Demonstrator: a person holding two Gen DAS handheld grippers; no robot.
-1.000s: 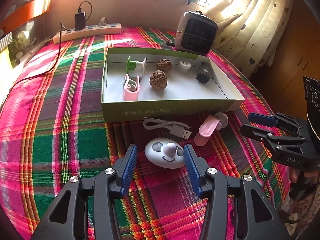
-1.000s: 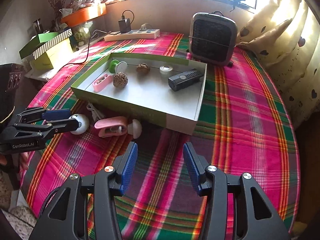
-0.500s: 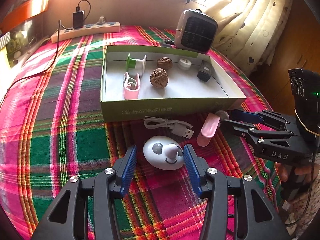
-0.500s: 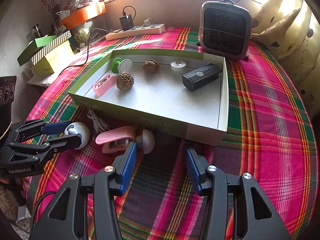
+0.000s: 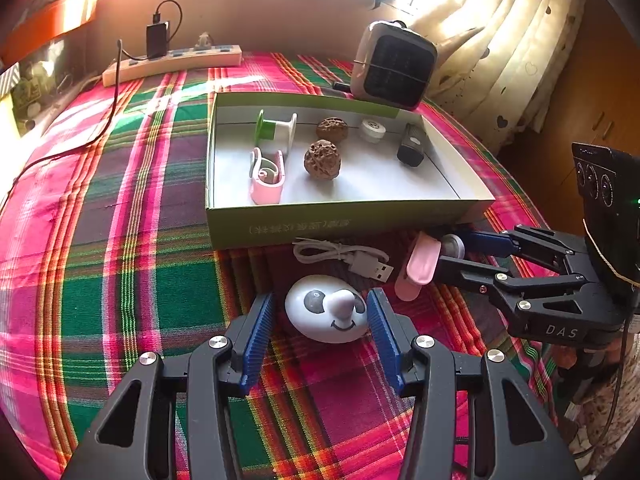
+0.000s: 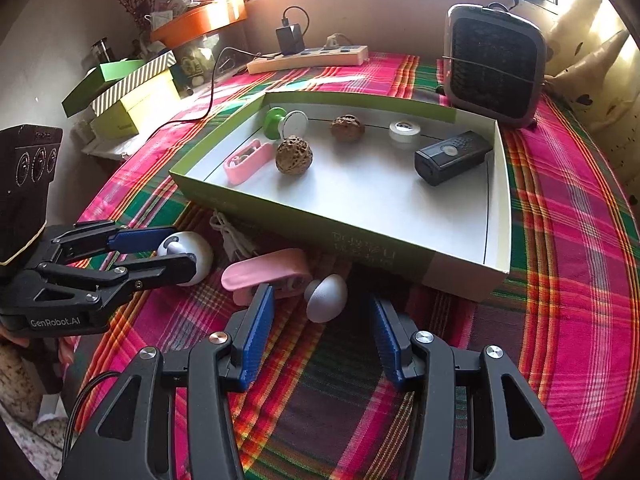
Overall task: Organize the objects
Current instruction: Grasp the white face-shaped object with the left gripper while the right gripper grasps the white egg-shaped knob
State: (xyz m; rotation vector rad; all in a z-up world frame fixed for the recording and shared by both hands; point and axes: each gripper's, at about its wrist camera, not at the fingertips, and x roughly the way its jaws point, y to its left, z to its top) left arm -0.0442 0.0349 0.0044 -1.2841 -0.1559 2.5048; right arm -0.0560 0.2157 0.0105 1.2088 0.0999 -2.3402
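Straddling white face toy (image 5: 326, 314): left tongs (image 5: 320, 320)

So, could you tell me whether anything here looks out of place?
Three things lie on the cloth outside the box: a white smiley-face toy, a cable and a pink fan lying on its side. Nothing looks spilled or broken.

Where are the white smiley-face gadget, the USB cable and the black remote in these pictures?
white smiley-face gadget (image 5: 326, 314): left wrist view, on its rounded white face, between the open left fingers.
USB cable (image 5: 340, 254): left wrist view, on the coiled white cord before the box.
black remote (image 6: 452, 157): right wrist view, on its top face, inside the box.
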